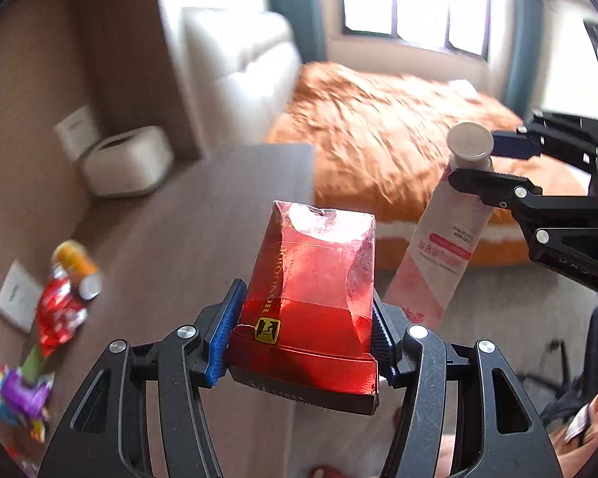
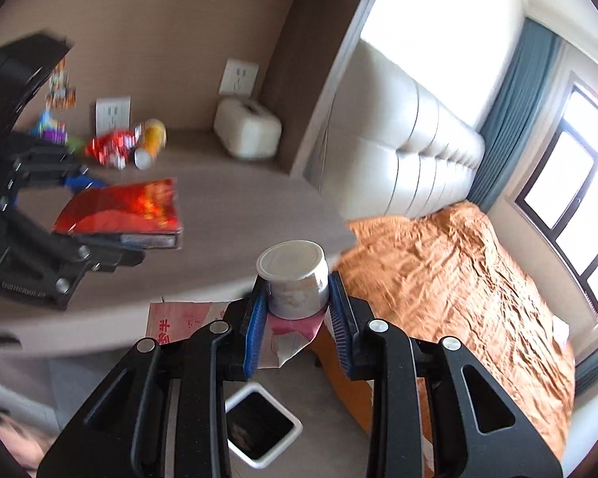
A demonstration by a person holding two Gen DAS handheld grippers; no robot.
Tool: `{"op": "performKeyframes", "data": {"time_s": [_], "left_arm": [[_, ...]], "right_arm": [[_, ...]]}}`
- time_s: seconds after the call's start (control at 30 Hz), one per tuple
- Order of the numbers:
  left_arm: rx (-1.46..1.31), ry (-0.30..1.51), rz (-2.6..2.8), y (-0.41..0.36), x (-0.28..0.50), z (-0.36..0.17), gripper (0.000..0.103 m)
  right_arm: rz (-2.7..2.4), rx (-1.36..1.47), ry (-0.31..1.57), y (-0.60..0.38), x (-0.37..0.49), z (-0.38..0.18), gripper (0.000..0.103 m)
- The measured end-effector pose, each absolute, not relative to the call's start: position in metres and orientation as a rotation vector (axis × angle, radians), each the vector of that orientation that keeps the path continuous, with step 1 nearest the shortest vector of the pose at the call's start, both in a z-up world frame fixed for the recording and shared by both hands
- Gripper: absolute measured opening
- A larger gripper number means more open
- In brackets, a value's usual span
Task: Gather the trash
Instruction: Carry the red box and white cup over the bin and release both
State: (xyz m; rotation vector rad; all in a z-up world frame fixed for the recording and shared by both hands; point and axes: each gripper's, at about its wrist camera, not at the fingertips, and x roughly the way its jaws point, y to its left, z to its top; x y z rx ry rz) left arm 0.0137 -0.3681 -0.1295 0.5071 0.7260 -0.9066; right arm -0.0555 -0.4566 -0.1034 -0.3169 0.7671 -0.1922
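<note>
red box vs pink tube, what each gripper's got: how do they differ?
The red box is a glossy, rigid carton; the pink tube is soft, pale, with a round white cap.
The left gripper clamps the box across its sides near the base; the right gripper pinches the tube just under its cap, so the body hangs down.
The box needs wide jaws; the tube's neck takes narrow ones.
Shared: both are held off the desk.

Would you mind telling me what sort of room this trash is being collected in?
Most likely a bedroom, perhaps a hotel room: a bed with an orange cover, a padded white headboard and a curtained window.
</note>
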Motion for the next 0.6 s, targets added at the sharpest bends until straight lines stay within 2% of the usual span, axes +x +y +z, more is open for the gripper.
{"op": "performKeyframes", "data": {"time_s": [0.33, 0.47, 0.6], "left_arm": [[0.734, 0.823, -1.064, -0.466, -0.013, -0.222, 0.056], [0.791, 0.888, -1.104, -0.500, -0.018, -0.282, 0.056], [0.842, 0.982, -1.152, -0.531, -0.010, -0.371, 0.056]], "right_arm": [[-0.094, -0.312, 0.922, -0.515, -0.076, -0.199, 0.032], [-0.030, -0.282, 0.995, -0.541, -0.081, -0.262, 0.032], [0.042, -0.255, 1.063, -0.563, -0.082, -0.336, 0.032]]}}
